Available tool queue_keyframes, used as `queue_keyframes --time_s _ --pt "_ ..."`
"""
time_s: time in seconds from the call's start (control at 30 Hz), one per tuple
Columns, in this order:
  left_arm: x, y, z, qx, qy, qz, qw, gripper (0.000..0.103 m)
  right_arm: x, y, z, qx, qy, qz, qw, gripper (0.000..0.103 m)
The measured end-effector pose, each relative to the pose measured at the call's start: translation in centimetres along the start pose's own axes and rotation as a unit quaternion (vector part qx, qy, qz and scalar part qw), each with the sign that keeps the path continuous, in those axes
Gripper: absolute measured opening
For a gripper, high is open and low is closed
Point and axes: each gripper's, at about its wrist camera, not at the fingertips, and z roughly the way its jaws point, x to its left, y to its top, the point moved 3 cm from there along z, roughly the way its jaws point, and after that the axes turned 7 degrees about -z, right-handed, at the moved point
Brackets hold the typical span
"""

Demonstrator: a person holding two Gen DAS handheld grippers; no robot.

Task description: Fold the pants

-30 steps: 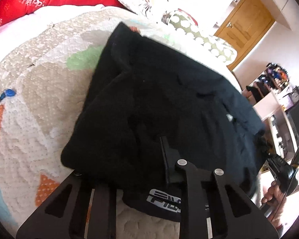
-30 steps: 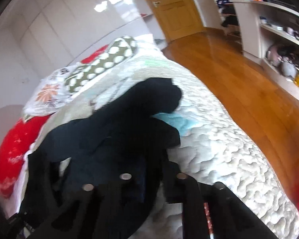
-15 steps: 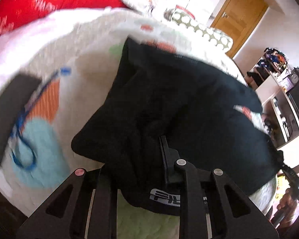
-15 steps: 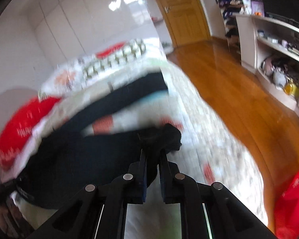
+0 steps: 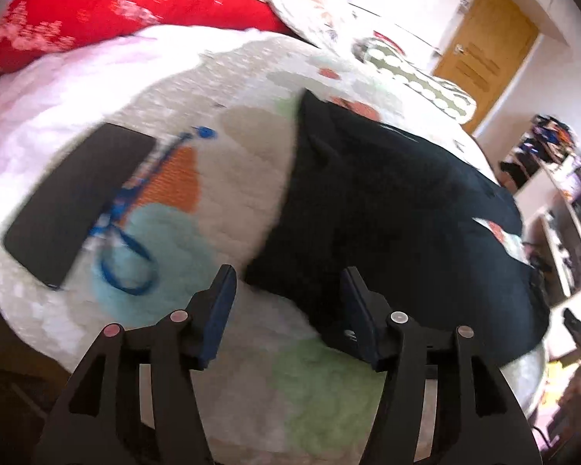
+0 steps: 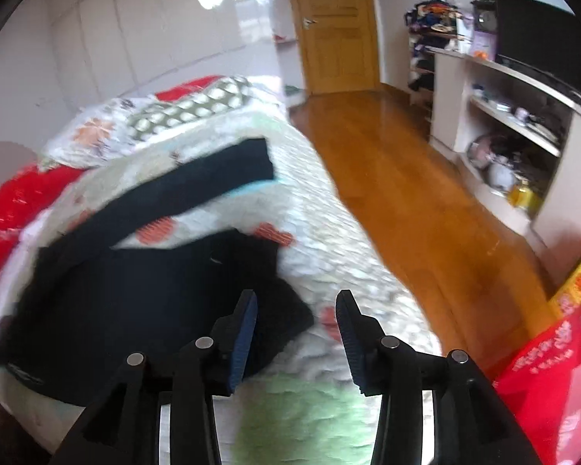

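Black pants [image 5: 387, 209] lie spread on the patterned quilt [image 5: 244, 162] of a bed. In the right wrist view the pants [image 6: 135, 294] show one leg stretched toward the pillows and a bunched part nearer me. My left gripper [image 5: 288, 290] hovers at the pants' near left corner, its jaws opening; the cloth edge lies under the gap, and the pads do not press on it. My right gripper [image 6: 296, 321] stands at the pants' near right corner, its jaws opening too, with cloth below its left finger [image 6: 244, 329] and nothing pinched.
A dark flat device [image 5: 73, 201] with a blue strap [image 5: 128, 255] lies on the quilt at the left. Red pillow [image 5: 108, 11] and patterned pillows [image 6: 189, 108] sit at the head. Wooden floor [image 6: 426, 201], shelves [image 6: 523, 131] and a red bag [image 6: 542, 372] are to the right.
Both grippers were shut on the black cloth and carried it across the bed; now both have opened and let the cloth drop. The pants lie spread out flatter.
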Motion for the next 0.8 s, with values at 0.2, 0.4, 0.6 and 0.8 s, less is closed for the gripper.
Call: queue_keyframes --time_s 0.2,0.4,0.6,0.8 --pt "0.5 0.3 1.7 0.016 0.004 -0.007 0.9998 0.056 6.6 -0.1 2.5 0.02 0.086 -0.054 0.995 0.042" --pt "0.7 0.8 2.9 0.009 0.017 -0.005 0.9998 0.056 10.8 -1.9 7.2 0.074 0.1 -0.092 0.988 0.043" --pt "0.5 2.9 2.4 0.003 0.022 0.004 0.9997 0.056 11.8 -1.7 7.7 0.075 0.092 -0.121 0.986 0.043" --pt "-0.9 7.2 3.8 0.001 0.012 0.018 0.9998 0.073 10.1 1.3 8.5 0.058 0.1 -0.078 0.99 0.044"
